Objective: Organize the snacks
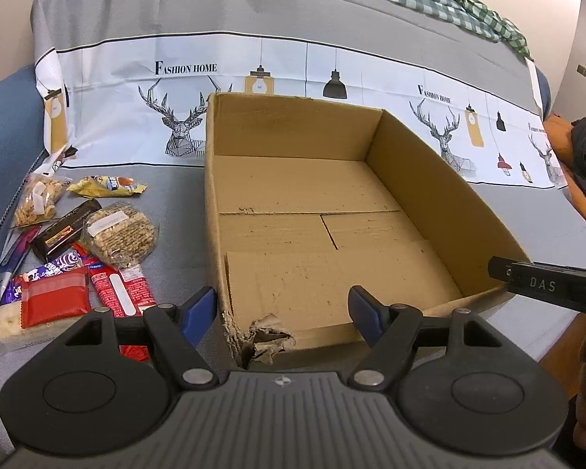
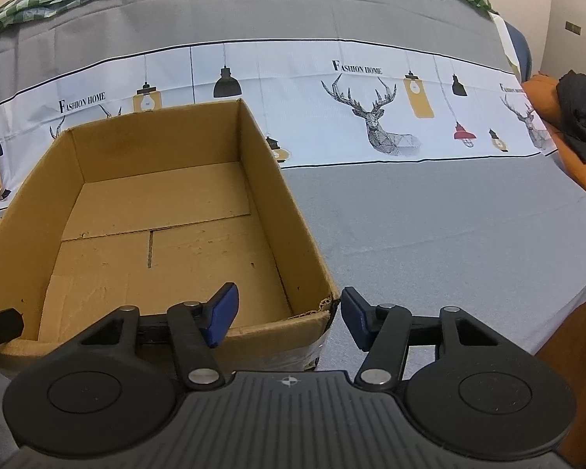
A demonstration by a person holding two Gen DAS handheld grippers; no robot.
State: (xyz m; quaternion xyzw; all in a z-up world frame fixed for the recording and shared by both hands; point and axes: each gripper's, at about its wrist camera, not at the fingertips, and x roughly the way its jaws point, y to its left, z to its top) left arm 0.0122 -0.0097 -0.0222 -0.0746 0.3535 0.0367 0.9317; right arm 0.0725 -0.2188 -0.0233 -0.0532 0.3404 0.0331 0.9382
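Left wrist: the left claw (image 1: 281,314) hangs apart and empty over the box's (image 1: 441,179) torn corner; snacks (image 1: 78,242) lie left on the bed. That corner may snag.

Right wrist: the right claw (image 2: 289,318), apart, straddles the box (image 2: 277,195) corner and could shove it.

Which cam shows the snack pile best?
Left wrist. The snack pile lies in plain sight on the grey cover, left of the cardboard box. The right wrist view shows almost none of it: the box fills that side, with only a blurred sliver at the left edge.
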